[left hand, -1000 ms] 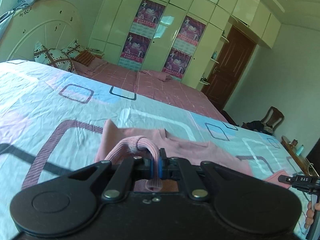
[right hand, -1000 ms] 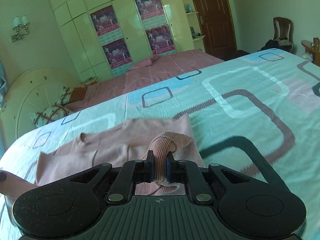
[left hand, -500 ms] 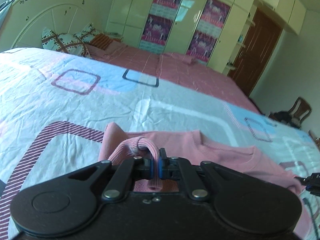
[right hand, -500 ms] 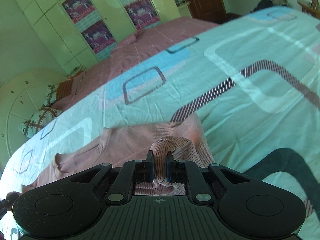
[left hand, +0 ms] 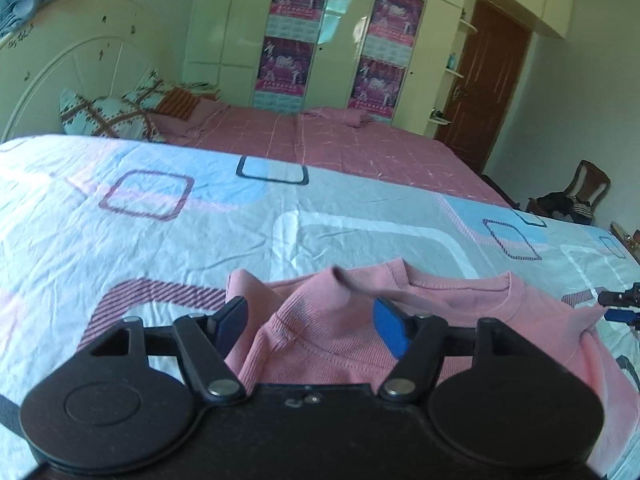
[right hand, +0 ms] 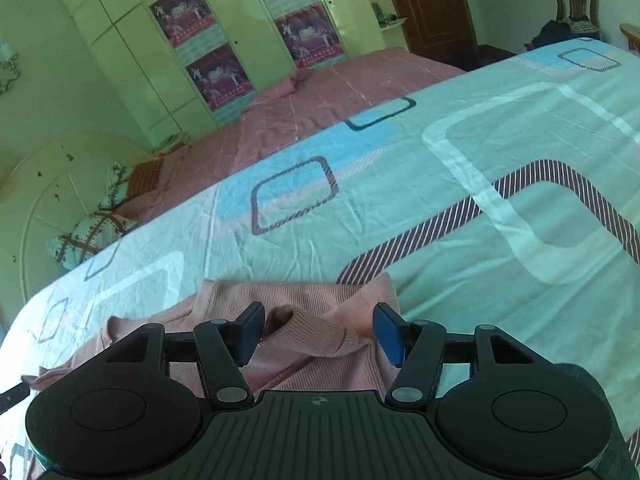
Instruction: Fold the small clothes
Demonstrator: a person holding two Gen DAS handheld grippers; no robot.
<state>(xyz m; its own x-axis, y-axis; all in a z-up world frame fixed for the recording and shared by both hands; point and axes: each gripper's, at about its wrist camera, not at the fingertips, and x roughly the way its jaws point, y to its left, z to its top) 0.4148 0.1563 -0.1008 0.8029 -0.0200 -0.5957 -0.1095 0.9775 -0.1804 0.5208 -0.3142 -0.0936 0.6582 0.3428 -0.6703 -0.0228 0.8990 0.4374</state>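
Bed with patterned pale-blue sheet [left hand: 168, 240]: my working surface. Pink ribbed knit sweater [left hand: 448, 304] lies on it, hem brought up near the neckline, so I judge one fold laid; sleeves and further folds look outstanding. Left claw [left hand: 310, 318] and right claw [right hand: 318, 330] have just been opening, now wide, pads clear of the bunched fabric between them.

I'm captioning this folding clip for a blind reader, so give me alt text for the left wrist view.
The left tool stands open over a pink sweater lying on a patterned bedsheet, its ribbed cloth between the pads but no longer pinched. Beyond are a pink bed, cream wardrobes with posters and a brown door.
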